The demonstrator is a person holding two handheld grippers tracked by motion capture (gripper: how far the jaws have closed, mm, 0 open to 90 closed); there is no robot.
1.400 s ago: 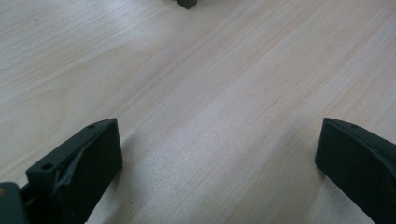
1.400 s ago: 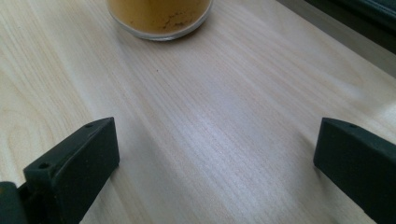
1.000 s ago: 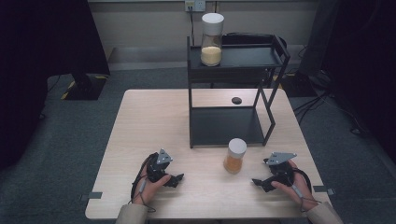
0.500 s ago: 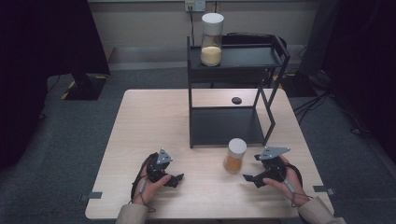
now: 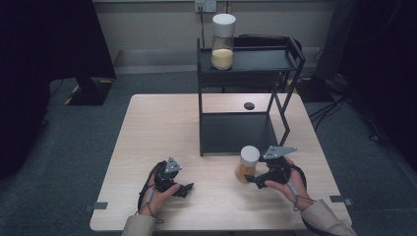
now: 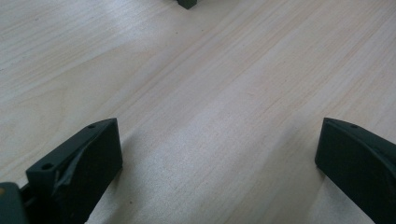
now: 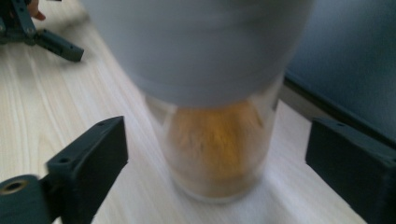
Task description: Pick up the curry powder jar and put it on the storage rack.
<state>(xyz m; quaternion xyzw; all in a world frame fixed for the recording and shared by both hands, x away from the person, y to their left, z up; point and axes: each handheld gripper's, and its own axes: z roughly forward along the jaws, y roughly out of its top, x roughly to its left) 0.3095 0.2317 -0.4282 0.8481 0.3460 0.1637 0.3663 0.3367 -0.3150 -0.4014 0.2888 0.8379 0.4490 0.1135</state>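
Pale wood is the ground of the high view: a light wooden table carries a black metal two-level shelf rack at its far middle, with a clear, white-lidded jar of yellow grain on the top level and a small black round cap on the tabletop behind the lower level. In front of the rack, near the table's front edge, stands a second clear jar with a white lid and orange-yellow filling. The right gripper sits just beside this jar, jaws pointed at its lower part, while the left gripper rests on the wood well apart from it.

Left gripper view: both black jaws stand wide, with bare table between them and nothing held.

Right gripper view: the jar fills the space ahead, upright on the table, lid looming blurred at the top. The jaws have just been closing, yet a gap shows on each side of the glass, so the pads are not pressing on it.

The step in hand looks like the approach for a grasp on the front jar. The next move calls for pushing the jaws in level around the glass body below the lid, then closing squarely so the tall jar does not tip.
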